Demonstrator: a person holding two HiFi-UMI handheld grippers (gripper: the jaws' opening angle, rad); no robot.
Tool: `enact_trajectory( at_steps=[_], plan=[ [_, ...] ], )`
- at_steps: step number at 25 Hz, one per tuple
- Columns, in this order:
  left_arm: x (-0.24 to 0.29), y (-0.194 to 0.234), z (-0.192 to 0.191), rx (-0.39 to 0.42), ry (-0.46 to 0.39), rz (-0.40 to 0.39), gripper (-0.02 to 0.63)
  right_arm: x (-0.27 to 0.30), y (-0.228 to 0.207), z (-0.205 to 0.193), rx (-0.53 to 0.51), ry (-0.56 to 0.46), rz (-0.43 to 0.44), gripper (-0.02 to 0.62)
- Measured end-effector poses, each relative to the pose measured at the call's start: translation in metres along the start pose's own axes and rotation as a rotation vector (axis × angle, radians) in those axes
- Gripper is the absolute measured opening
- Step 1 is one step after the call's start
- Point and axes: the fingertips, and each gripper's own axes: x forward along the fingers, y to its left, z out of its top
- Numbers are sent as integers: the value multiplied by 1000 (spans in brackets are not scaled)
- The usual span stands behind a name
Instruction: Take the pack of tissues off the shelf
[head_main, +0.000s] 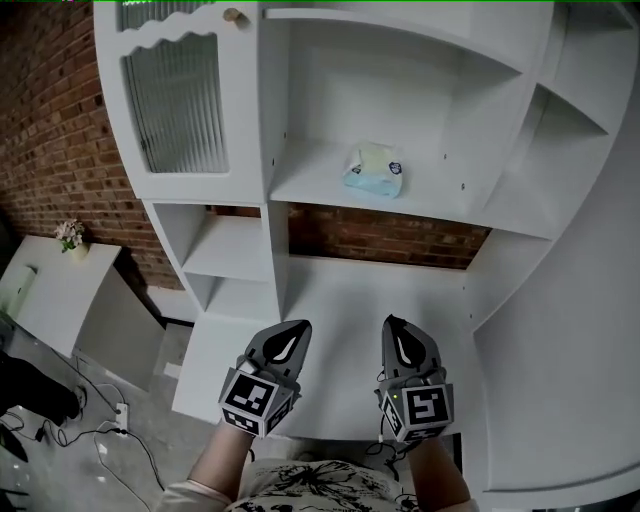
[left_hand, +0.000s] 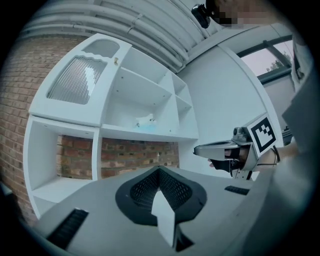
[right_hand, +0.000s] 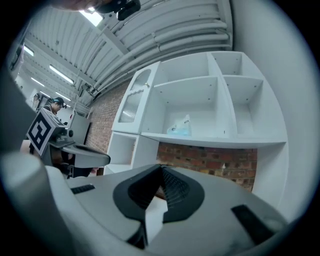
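A pale blue pack of tissues (head_main: 374, 170) with a white tissue sticking up lies on the middle shelf (head_main: 330, 185) of a white shelf unit; it also shows as the tissue pack (left_hand: 146, 122) and the tissue pack (right_hand: 180, 128) in the two gripper views. Both grippers hang low in front of the unit, well short of the pack. My left gripper (head_main: 297, 328) is shut with nothing in it. My right gripper (head_main: 391, 323) is shut and empty too, level with the left one.
The unit has a ribbed glass cabinet door (head_main: 175, 105) at upper left, open cubbies (head_main: 228, 250) below it, a brick wall (head_main: 385, 238) behind the lower opening and a white counter (head_main: 340, 300) under the grippers. A cable and power strip (head_main: 115, 415) lie on the floor at left.
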Motion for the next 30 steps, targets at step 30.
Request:
enact_trajectory(
  at_steps=[30],
  plan=[
    [20,21,11,28,34,187,8,175,-105,110,-90,-45,-44,27]
  ],
)
